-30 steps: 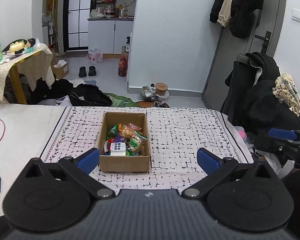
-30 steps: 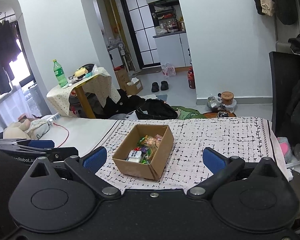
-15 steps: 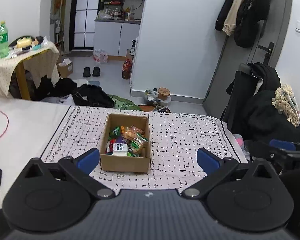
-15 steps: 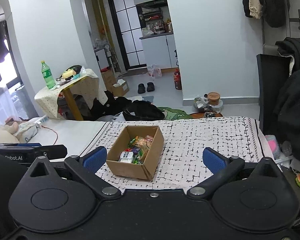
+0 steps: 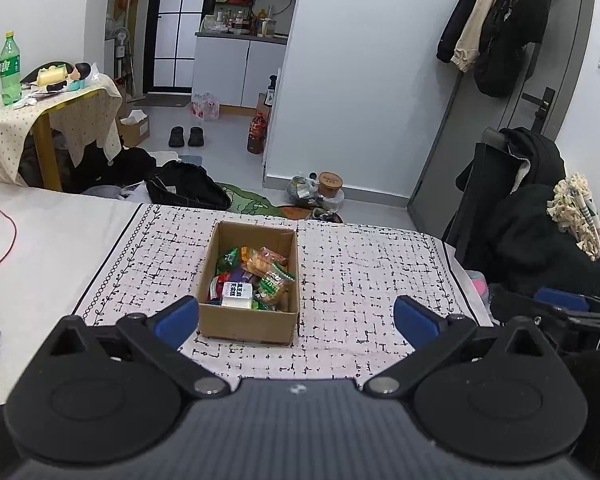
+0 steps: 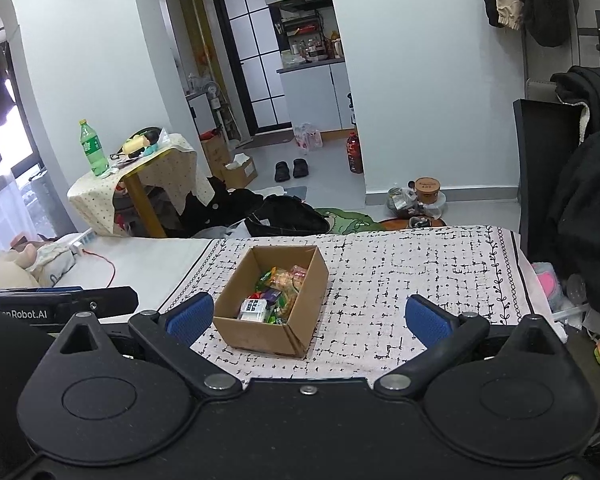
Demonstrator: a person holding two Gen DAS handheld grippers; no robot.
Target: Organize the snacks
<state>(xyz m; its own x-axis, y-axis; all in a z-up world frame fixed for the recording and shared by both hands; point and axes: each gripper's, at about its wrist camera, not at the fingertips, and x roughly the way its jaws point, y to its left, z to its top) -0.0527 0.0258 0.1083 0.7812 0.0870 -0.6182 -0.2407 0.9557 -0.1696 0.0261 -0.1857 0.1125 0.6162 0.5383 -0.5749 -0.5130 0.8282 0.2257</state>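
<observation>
Cardboard box [image 5: 249, 286] of snacks [image 5: 256, 276]: sitting on patterned cloth [image 5: 380, 272] at 12 o'clock, likely gathering them. Left gripper [image 5: 296, 318] and right gripper [image 6: 306, 314]: hovering short, fingers spreading wide, gripping nothing, seemingly readying to reach.

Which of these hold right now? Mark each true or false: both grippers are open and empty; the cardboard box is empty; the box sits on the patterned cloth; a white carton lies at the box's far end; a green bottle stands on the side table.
1. Both grippers are open and empty. True: the left gripper and right gripper both stand wide apart with nothing between them.
2. The cardboard box is empty. False: it holds mixed snack packets.
3. The box sits on the patterned cloth. True.
4. A white carton lies at the box's far end. False: it lies at the near end, closest to the grippers.
5. A green bottle stands on the side table. True.
</observation>
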